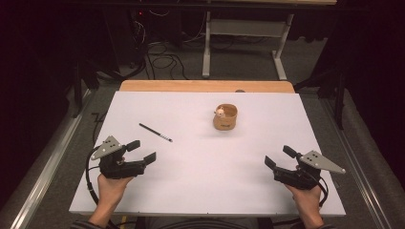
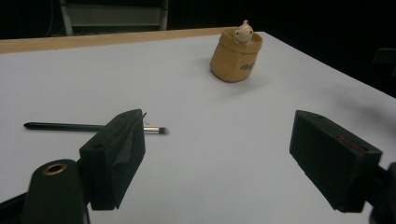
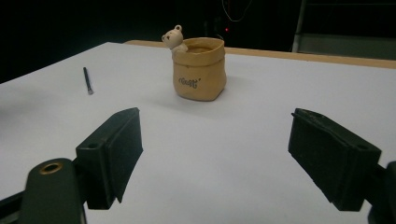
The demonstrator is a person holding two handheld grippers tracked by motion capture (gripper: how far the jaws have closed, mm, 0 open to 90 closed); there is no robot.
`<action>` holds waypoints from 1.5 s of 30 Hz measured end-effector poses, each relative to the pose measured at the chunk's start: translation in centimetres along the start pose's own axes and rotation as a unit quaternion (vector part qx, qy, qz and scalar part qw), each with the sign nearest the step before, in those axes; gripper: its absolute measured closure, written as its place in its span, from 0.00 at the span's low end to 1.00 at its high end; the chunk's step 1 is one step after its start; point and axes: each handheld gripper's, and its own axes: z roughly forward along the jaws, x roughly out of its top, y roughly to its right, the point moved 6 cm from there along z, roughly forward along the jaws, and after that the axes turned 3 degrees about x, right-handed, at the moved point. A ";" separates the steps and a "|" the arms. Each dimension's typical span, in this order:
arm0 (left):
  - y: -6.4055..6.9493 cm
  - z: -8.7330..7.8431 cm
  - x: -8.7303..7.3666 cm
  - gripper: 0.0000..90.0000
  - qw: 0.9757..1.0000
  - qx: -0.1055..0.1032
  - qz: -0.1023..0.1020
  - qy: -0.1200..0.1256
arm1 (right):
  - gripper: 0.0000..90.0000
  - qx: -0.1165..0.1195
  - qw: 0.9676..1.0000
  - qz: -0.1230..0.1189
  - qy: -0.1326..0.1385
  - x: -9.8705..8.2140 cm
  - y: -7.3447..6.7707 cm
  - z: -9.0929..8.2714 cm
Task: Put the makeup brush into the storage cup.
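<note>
A small bear figure [image 1: 220, 112] is peeking from the tan pot [image 1: 225, 118]; left of the pot, a thin black brush [image 1: 155, 132] is lying flat; the left gripper [image 1: 142, 150] and right gripper [image 1: 279, 157] are gaping wide, holding nothing.

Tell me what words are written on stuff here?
The tan pot with the little bear has one short dark word on its front, too blurred to read.
The black brush shows no writing I can see.
The grippers show none either.
</note>
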 end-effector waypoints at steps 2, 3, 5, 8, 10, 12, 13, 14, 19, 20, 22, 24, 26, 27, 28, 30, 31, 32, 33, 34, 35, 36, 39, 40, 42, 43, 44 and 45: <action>0.0 0.0 0.1 0.21 1.000 0.000 0.000 0.001 | 0.21 0.000 1.000 0.000 0.000 0.0 0.0 0.0; 0.0 -0.1 0.2 0.21 1.000 0.000 -0.001 0.002 | 0.21 0.000 1.000 0.000 0.000 0.0 0.0 0.0; 0.0 -0.1 0.3 0.21 1.000 0.000 -0.001 0.004 | 0.21 0.000 1.000 0.000 0.000 0.0 0.0 0.0; -0.1 -0.2 0.4 0.21 1.000 0.000 -0.001 0.005 | 0.21 0.000 1.000 -0.001 -0.001 0.0 0.0 0.0; -0.1 -0.3 0.6 0.21 1.000 0.001 -0.001 0.007 | 0.21 0.000 1.000 -0.001 -0.001 0.0 0.0 0.0; -0.1 -0.3 0.8 0.21 1.000 0.001 0.000 0.009 | 0.21 0.000 1.000 -0.001 -0.001 0.0 0.0 0.0; -0.1 -0.3 0.8 0.21 1.000 0.001 0.001 0.009 | 0.21 0.000 1.000 -0.001 -0.001 0.0 0.0 0.0; -0.2 -0.3 0.9 0.21 1.000 0.001 0.003 0.008 | 0.21 0.000 1.000 -0.001 -0.001 0.0 0.0 0.0; -0.2 -0.2 1.0 0.21 1.000 -0.001 0.002 0.006 | 0.21 0.000 1.000 0.000 0.000 0.0 0.0 0.0; -0.2 -0.1 1.1 0.21 1.000 0.001 0.000 0.006 | 0.21 0.000 1.000 0.000 0.000 0.0 0.0 0.0; -0.3 -0.1 1.1 0.21 1.000 0.004 -0.001 0.008 | 0.21 0.000 1.000 0.000 0.000 0.0 0.0 0.0; -0.3 0.0 1.2 0.20 1.000 0.004 -0.002 0.009 | 0.21 0.000 1.000 0.000 0.001 0.0 0.0 0.0; -0.4 0.0 1.3 0.20 1.000 0.004 -0.002 0.009 | 0.21 0.000 1.000 0.000 0.000 0.0 0.0 0.0; -0.4 0.1 1.4 0.20 1.000 0.004 -0.002 0.010 | 0.21 0.001 1.000 0.000 -0.001 0.0 0.0 0.0; -0.5 0.1 1.5 0.20 1.000 0.006 0.001 0.010 | 0.21 0.001 1.000 0.000 -0.001 0.0 -0.1 0.0; -0.5 0.2 1.5 0.20 1.000 0.004 -0.001 0.009 | 0.21 0.001 1.000 -0.001 -0.001 0.0 -0.1 0.0; -0.5 0.2 1.6 0.20 1.000 0.003 -0.001 0.009 | 0.21 0.001 1.000 0.000 -0.001 0.0 -0.1 0.0; -0.5 0.3 1.6 0.20 1.000 0.003 -0.001 0.010 | 0.21 0.001 1.000 0.000 -0.001 0.0 -0.1 0.0; -0.5 0.3 1.7 0.20 1.000 0.003 0.001 0.009 | 0.21 0.001 1.000 0.000 -0.001 0.0 -0.1 0.0; -0.5 0.3 1.7 0.20 1.000 0.003 0.002 0.009 | 0.21 0.001 1.000 0.000 -0.001 0.0 -0.1 0.0; -0.5 0.4 1.8 0.20 1.000 0.004 0.003 0.008 | 0.21 0.001 1.000 0.000 -0.001 0.0 -0.1 0.0; -0.5 0.4 1.9 0.20 1.000 0.005 0.004 0.010 | 0.21 0.001 1.000 0.000 -0.001 0.0 -0.1 0.0; -0.7 0.5 2.2 0.20 1.000 0.009 0.005 0.012 | 0.21 0.001 1.000 -0.001 -0.001 0.0 -0.1 0.0; -0.7 0.5 2.4 0.19 1.000 0.009 0.004 0.012 | 0.21 0.001 1.000 -0.001 -0.001 0.0 -0.1 0.0; -0.8 0.6 2.6 0.19 1.000 0.013 0.006 0.012 | 0.21 0.001 1.000 -0.001 0.000 0.0 -0.1 0.0; -0.8 0.6 2.7 0.19 1.000 0.012 0.008 0.011 | 0.21 0.001 1.000 0.000 -0.001 0.0 -0.1 0.0; -0.8 0.7 2.8 0.19 1.000 0.013 0.011 0.011 | 0.21 0.001 1.000 0.000 -0.001 0.0 -0.1 0.0; -0.8 0.7 2.9 0.19 1.000 0.012 0.011 0.010 | 0.21 0.001 1.000 0.000 -0.001 0.0 -0.1 0.0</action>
